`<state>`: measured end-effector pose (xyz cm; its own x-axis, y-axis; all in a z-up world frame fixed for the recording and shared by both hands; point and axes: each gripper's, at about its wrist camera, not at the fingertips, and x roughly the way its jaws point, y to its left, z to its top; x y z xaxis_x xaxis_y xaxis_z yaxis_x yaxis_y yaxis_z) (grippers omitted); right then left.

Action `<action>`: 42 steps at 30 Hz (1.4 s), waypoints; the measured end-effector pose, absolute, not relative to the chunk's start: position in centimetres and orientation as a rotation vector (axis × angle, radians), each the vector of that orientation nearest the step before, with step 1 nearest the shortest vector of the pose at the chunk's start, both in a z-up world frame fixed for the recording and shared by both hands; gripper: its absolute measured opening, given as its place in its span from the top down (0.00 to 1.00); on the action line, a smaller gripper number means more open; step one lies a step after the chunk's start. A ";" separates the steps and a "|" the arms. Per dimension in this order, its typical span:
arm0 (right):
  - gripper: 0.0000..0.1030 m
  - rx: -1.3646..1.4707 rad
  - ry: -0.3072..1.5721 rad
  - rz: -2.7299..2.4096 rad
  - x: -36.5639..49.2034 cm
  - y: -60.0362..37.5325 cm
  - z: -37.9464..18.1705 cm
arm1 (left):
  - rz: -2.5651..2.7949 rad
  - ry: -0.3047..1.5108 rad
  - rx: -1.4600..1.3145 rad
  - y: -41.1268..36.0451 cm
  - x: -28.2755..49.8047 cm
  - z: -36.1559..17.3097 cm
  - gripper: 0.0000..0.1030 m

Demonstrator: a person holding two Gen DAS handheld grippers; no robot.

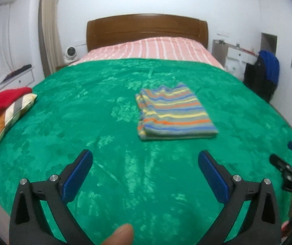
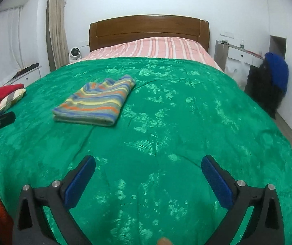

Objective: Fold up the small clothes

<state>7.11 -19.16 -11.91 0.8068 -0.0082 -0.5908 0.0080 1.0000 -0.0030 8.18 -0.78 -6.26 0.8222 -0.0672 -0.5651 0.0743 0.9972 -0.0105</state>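
A small striped garment (image 1: pixel 174 112) in blue, orange, yellow and grey lies folded into a neat rectangle on the green bedspread (image 1: pixel 84 106). It also shows in the right wrist view (image 2: pixel 99 102), left of centre. My left gripper (image 1: pixel 146 159) is open and empty, held above the bedspread short of the garment. My right gripper (image 2: pixel 148 163) is open and empty, above the bedspread to the right of the garment. Neither gripper touches the cloth. The tip of the right gripper shows at the edge of the left wrist view (image 1: pixel 284 163).
A pile of folded clothes with a red item on top (image 1: pixel 5 110) lies at the bed's left edge. A pink striped sheet (image 1: pixel 156 49) and a wooden headboard (image 1: pixel 146 28) are at the far end. A chair draped in dark and blue clothes (image 2: pixel 272 81) stands at the right.
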 end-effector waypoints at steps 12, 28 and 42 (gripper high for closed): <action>0.01 0.017 0.528 0.122 5.0 -16.6 -7.6 | 0.047 0.511 0.014 -0.5 4.5 -2.2 0.00; 0.01 0.033 0.580 0.113 4.3 -16.3 -6.5 | 0.108 0.548 0.040 -1.1 3.7 -1.9 0.00; 0.00 0.022 0.636 0.165 4.5 -14.7 -6.2 | 0.092 0.662 0.104 -2.1 3.7 -2.6 0.00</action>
<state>4.48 -14.69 -6.23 0.7917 0.1600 -0.5896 -0.1465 0.9867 0.0711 3.70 -2.11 -2.58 0.7849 0.1183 -0.6083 -0.0523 0.9907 0.1253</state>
